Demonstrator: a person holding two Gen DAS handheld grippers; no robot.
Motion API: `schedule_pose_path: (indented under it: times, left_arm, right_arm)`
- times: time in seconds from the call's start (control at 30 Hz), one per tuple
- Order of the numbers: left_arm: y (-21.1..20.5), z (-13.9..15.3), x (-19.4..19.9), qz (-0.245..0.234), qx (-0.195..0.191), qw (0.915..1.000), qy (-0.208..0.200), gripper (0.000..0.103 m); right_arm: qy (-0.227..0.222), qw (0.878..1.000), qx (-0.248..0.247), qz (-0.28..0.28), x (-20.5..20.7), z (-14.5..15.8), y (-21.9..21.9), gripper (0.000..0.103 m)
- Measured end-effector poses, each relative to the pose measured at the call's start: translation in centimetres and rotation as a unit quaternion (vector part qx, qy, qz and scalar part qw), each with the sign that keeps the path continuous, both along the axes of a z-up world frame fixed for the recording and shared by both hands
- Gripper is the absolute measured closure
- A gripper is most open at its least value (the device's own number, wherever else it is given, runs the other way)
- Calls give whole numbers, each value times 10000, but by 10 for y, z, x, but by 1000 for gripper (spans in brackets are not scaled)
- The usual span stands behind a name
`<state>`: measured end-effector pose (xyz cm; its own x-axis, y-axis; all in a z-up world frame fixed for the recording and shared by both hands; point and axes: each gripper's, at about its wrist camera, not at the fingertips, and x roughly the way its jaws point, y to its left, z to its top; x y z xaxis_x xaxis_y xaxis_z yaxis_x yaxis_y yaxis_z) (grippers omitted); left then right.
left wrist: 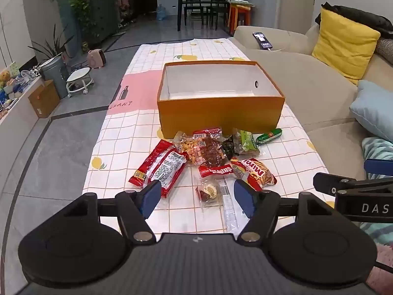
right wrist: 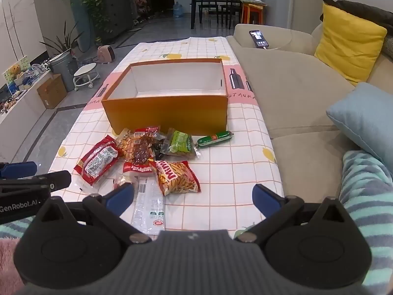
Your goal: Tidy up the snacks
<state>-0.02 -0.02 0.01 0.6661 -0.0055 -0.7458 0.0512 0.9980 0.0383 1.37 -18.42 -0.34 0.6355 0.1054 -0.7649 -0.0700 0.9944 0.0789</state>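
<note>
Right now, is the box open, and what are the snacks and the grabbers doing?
Box: open, empty, upright on the table.
Snacks: heaped on the cloth in front of the box, none inside.
Green sausage: lying alone, right of the heap.
Left gripper: fingers open, holding nothing.
Right gripper: fingers open, holding nothing.
Phone: screen lit, on the sofa.

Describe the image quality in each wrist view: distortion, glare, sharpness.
Left wrist view: strong fisheye bending, dark corners; orange box and snack pile sharp; glare on the clear wrapper. Right wrist view: same curvature, floor lines bowed; box crisp; sheen on the clear wrapper.
</note>
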Motion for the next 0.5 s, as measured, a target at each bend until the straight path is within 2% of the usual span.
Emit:
schedule_pose_path:
  times: [0.5]
  left_arm:
    - [-1,2,0,-40,-58,10000,-69,24]
  right_arm:
    - [-5,10000,-24,-11,0,0,3,4]
